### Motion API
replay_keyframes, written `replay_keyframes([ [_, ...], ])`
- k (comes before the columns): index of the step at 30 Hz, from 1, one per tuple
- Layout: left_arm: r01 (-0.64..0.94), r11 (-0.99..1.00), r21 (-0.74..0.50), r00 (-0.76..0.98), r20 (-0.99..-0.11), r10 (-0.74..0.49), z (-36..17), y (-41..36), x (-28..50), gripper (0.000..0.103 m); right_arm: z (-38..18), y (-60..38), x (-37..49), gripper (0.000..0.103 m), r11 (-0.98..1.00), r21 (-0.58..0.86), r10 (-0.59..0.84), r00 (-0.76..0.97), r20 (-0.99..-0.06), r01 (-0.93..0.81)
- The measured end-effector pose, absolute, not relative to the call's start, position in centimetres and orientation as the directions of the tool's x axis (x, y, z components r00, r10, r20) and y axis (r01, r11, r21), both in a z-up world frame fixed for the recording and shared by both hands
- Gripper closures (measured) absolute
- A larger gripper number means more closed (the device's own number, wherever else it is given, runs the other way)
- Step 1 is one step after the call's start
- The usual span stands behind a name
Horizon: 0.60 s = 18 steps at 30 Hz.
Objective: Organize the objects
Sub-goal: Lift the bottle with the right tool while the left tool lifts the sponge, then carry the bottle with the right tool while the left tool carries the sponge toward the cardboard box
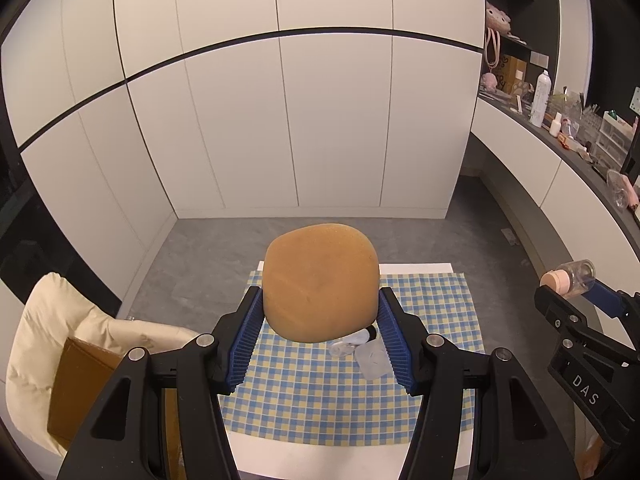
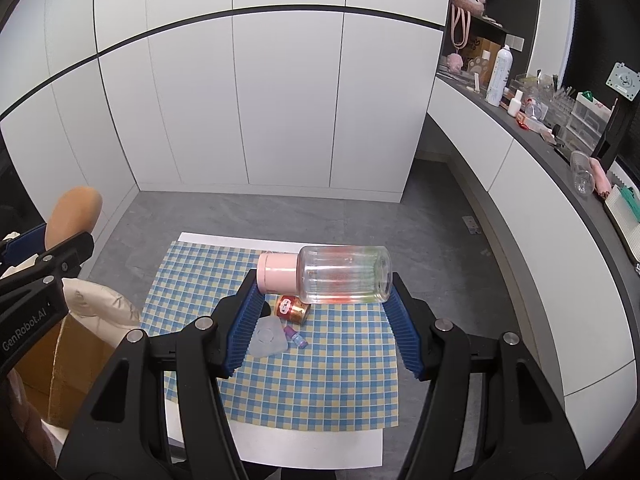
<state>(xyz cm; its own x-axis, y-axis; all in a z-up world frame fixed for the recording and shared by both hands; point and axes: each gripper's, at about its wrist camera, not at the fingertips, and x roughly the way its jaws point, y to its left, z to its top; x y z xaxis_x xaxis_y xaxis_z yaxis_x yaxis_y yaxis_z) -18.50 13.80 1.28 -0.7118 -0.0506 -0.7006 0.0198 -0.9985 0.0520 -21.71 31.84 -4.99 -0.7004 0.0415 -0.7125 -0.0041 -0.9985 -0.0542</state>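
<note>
The left tool [image 1: 320,308] has its blue ribbed pads pressed against both sides of a rounded tan-orange sponge-like block [image 1: 320,284], which it holds clear of the cloth below. The right tool [image 2: 322,284] grips a clear ribbed plastic jar with a pale pink lid [image 2: 326,274] end to end: one pad bears on the lid, the other on the jar's base, so the jar lies sideways between them, lifted off the cloth.

Beneath both tools a blue-and-yellow checked cloth [image 2: 320,380] is spread over a white board [image 2: 320,448] that lies on the grey floor [image 2: 280,212]. Near the middle of the cloth sit the loose things: a translucent, rounded triangular plastic case [image 2: 269,338], with a small purple-and-blue capped vial [image 2: 295,337] just beside it on the right. Beyond those, a small round copper-coloured tin with a red label [image 2: 293,309] lies on its side, directly below the held jar. In the left wrist view a small clear bottle with a black cap [image 1: 354,340] shows under the sponge, beside the triangular case.

Off the cloth's left edge stands a brown cardboard box [image 1: 80,388] with a cream cushion [image 1: 44,332] draped over it. Further back, white cabinet doors [image 2: 240,100] close off the floor. To the right a long dark worktop [image 2: 532,136] carries a cluttered row of bottles and clear organisers.
</note>
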Motion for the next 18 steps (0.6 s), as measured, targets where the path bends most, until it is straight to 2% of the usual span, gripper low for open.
replay_keyframes([
  [8,0.039,-0.997,0.074,-0.712,-0.697,-0.08,1.3,13.3,-17.2,0.045,-5.1,31.8,-20.7,0.04,-0.999,-0.048,0.028,-0.699,-0.714,0.01],
  [18,0.026,-0.999,0.037,-0.705,-0.708,-0.044,0.9,11.9,-14.1,0.045,-5.6,31.6,-18.1,0.04,-0.998,-0.055,0.04,-0.68,-0.732,0.001],
])
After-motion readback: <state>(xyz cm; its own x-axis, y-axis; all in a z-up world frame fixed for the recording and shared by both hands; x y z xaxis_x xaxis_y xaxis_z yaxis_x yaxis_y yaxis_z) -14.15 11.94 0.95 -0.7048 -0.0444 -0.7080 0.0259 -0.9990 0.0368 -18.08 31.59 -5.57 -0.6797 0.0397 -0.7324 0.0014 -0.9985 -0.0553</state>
